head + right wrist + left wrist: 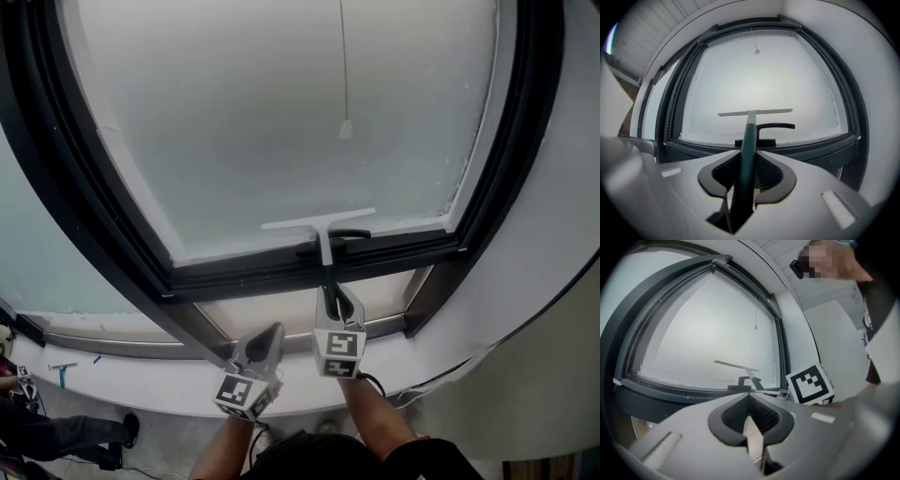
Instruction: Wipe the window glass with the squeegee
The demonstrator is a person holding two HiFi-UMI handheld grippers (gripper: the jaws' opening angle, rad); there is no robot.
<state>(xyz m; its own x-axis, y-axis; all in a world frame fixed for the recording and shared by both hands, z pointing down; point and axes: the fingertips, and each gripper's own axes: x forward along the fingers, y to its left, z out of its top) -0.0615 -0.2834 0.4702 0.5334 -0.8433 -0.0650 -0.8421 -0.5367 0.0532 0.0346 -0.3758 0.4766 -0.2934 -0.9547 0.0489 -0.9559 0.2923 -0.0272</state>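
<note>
The squeegee (319,224) has a pale blade and a dark green handle. Its blade lies flat against the lower part of the frosted window glass (281,112), just above the bottom frame. My right gripper (335,305) is shut on the handle, which runs up between the jaws in the right gripper view, where the squeegee (751,114) sits level on the glass (759,79). My left gripper (270,336) hangs below the frame, left of the right one, shut with nothing in it. From the left gripper (752,420) view the squeegee (736,365) appears ahead to the right.
A black window handle (336,240) sits on the dark bottom frame (244,274) just under the blade. A blind cord with a small pull (345,129) hangs before the glass. A white sill (141,375) runs below. A person (56,436) is at lower left.
</note>
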